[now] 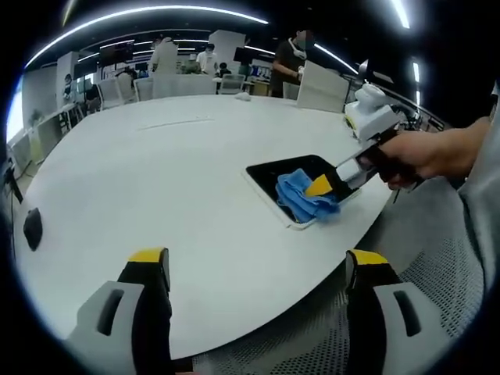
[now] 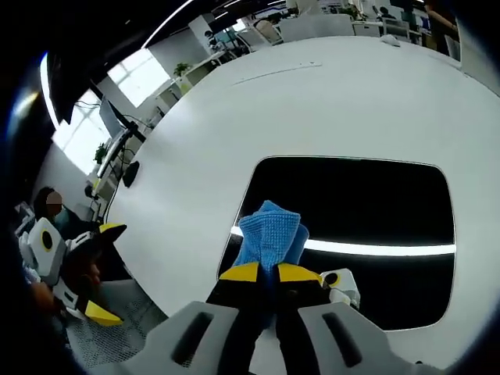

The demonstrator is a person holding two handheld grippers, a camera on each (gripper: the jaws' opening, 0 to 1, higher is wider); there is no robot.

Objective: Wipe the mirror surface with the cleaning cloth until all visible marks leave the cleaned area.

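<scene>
My right gripper (image 2: 268, 273) is clenched on the blue cleaning cloth (image 2: 269, 232), its yellow-tipped jaws drawn nearly together with the cloth bunched between them and spilling out ahead of the tips. The cloth lies pressed on the mirror (image 2: 367, 203), a dark rounded rectangle lying flat on the white worktop (image 2: 312, 109) straight ahead of this gripper; a bright strip of ceiling light shows reflected across the glass just beyond the cloth.

My left gripper (image 1: 256, 266) is released, jaws spread wide with nothing between them, held above the near edge of the worktop (image 1: 156, 172). Ahead of it and to the right I see the mirror (image 1: 269, 173) near the worktop's rim, the cloth (image 1: 301, 195) heaped on its nearer part, and the right gripper (image 1: 319, 186) bearing down on the cloth, with my hand (image 1: 422, 156) around its handle. A small dark object (image 1: 33, 228) sits on the worktop far off to the left.
</scene>
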